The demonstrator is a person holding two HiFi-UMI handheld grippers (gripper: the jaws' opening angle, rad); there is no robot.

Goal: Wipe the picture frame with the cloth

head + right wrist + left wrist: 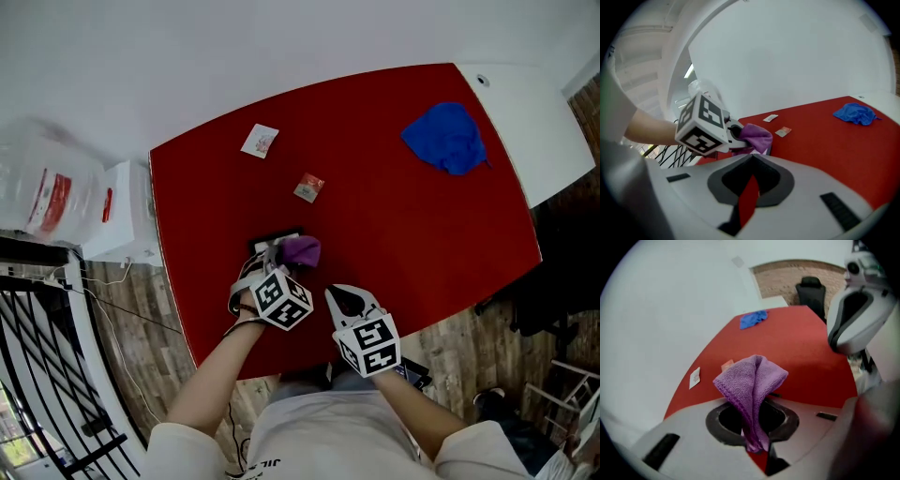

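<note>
Holding the purple cloth [752, 380] pinched tight, the left gripper [278, 255] sits over the picture frame [273, 241], which lies under its tips (mostly hidden). The cloth looks soft, light and limp, so grip a bunched fold. The right gripper [350, 298], just beside, is closed and empty.

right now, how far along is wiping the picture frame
Done: the left gripper has the purple cloth clamped. In hand: the cloth sits over the picture frame on the red table; contact unclear. Left: the wiping itself. The right gripper is shut, empty.
</note>
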